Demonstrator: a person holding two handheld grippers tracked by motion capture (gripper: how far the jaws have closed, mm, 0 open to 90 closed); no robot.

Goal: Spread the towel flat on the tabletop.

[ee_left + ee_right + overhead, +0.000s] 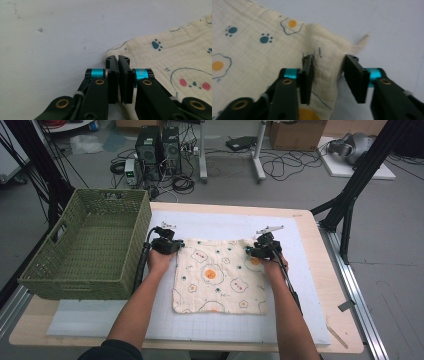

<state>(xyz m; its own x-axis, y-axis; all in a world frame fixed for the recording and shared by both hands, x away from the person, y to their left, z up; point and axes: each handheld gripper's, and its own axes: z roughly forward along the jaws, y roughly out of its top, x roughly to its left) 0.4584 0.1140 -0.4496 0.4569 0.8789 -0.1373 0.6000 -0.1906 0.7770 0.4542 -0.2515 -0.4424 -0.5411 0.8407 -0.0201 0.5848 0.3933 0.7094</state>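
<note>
**Forearms in, both far corners addressed: slip risk at lift**

Forearms lowest in the high view, reaching to the far edge of the egg-print cloth (220, 275). Cloth flat on the white mat (225, 222), on the table (340, 310), just right of the green basket (85, 265) and not touching it.

Left gripper (172, 246): clenched tight at the far-left corner. In the left gripper view (118, 58), tips right at the hem of the cloth (175, 55). Fabric between the pads: cannot tell.

Right gripper (250, 251): jaws apart, straddling a raised fold at the far-right corner. In the right gripper view (329, 58), one pad against the fold of cloth (249, 50), a sliver of gap at the other. Not yet pinched, by the look of it.

Risks, as judged:
- Left grip possibly empty or on the hem alone. Result at lift: corner dropping, cloth hanging from one side.
- Right bite shallow, on the crest of the fold only. Result under tension: sliding out.
- Closing over a doubled fold. Result: two layers caught, crooked crease.
- Uneven pull between hands. Result: cloth dragging and skewing across the mat.

Worth checking both pinches before any lift.
</note>
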